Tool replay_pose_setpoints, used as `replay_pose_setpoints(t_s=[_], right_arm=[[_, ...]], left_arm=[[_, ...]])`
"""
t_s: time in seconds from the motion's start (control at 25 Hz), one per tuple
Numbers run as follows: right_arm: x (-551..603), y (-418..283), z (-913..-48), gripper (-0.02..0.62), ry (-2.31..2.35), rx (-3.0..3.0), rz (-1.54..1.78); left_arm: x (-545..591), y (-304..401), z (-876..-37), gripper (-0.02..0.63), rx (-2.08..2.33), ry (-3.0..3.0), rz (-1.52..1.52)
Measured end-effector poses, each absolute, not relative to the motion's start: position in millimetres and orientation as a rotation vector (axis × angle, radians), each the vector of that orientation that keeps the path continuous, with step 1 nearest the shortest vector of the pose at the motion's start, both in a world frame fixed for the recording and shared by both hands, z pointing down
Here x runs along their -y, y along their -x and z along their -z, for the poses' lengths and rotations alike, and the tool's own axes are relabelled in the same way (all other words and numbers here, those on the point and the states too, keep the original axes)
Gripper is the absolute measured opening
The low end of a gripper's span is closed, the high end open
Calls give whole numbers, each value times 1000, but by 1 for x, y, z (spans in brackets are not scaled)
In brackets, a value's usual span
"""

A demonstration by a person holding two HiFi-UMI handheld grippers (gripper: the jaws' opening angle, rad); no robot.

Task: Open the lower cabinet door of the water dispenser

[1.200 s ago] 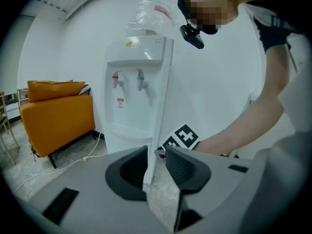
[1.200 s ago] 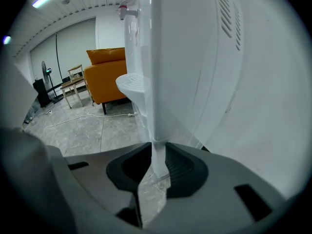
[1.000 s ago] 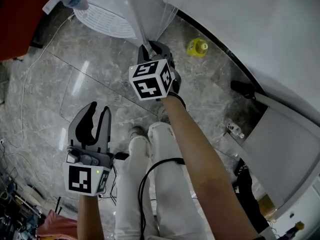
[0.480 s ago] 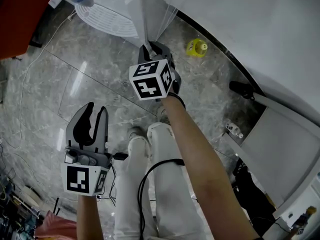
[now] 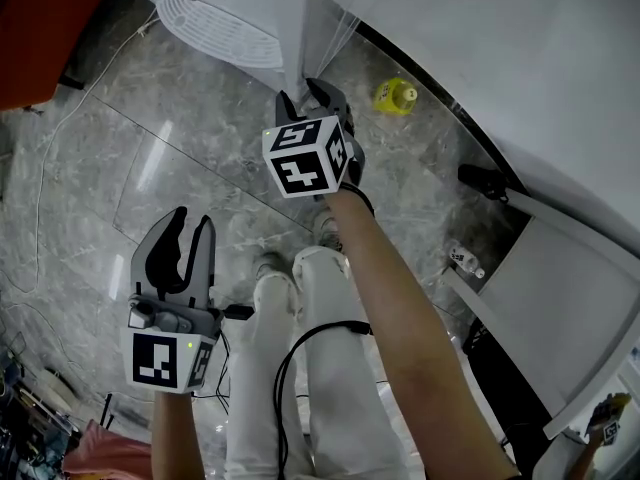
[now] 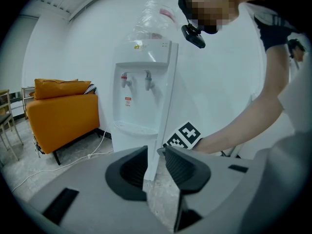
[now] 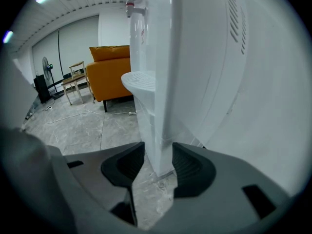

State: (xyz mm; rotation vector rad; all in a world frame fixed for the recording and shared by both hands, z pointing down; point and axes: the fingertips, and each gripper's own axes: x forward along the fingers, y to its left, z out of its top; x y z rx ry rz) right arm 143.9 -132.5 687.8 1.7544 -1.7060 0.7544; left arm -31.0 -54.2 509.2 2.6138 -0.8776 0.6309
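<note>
The white water dispenser (image 6: 144, 96) stands against the wall, with its drip tray (image 5: 215, 33) seen from above. The edge of its lower cabinet door (image 7: 158, 106) runs up between the jaws of my right gripper (image 7: 157, 150). Those jaws have just been opening and now stand a little off the panel on each side. In the head view the right gripper (image 5: 305, 96) sits low at the door edge (image 5: 297, 43). My left gripper (image 5: 185, 236) hangs open further back over the floor, empty, pointing at the dispenser (image 6: 155, 150).
An orange sofa (image 6: 61, 108) stands left of the dispenser, with a cable (image 6: 73, 160) trailing on the marble floor. A yellow container (image 5: 395, 95), a black object (image 5: 485, 178) and a small bottle (image 5: 468, 258) lie along the white wall. A fan (image 7: 46, 65) and chair stand far off.
The right gripper's fingers have spread apart around the door edge. The left gripper has barely moved.
</note>
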Motion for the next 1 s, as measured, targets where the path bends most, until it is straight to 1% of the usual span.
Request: replay_pose_setpoints(t_s=[0.08, 0.36, 0.44, 0.52, 0.84, 1.0], right_arm=[[133, -146, -690, 206, -1770, 1693, -775], [138, -155, -695, 202, -1778, 1669, -773], [140, -158, -695, 190, -1785, 1659, -772], [141, -160, -695, 149, -1801, 1648, -783], [140, -159, -695, 120, -1801, 1641, -838], [131, -138, -695, 120, -1749, 1687, -841]], left_arm=[[56, 33, -509, 110, 885, -2611, -627], [56, 36, -511, 110, 905, -2604, -627], [57, 37, -512, 112, 909, -2605, -626], [58, 39, -513, 112, 920, -2603, -620], [61, 50, -513, 112, 949, -2586, -611], [61, 58, -512, 110, 983, -2568, -606]])
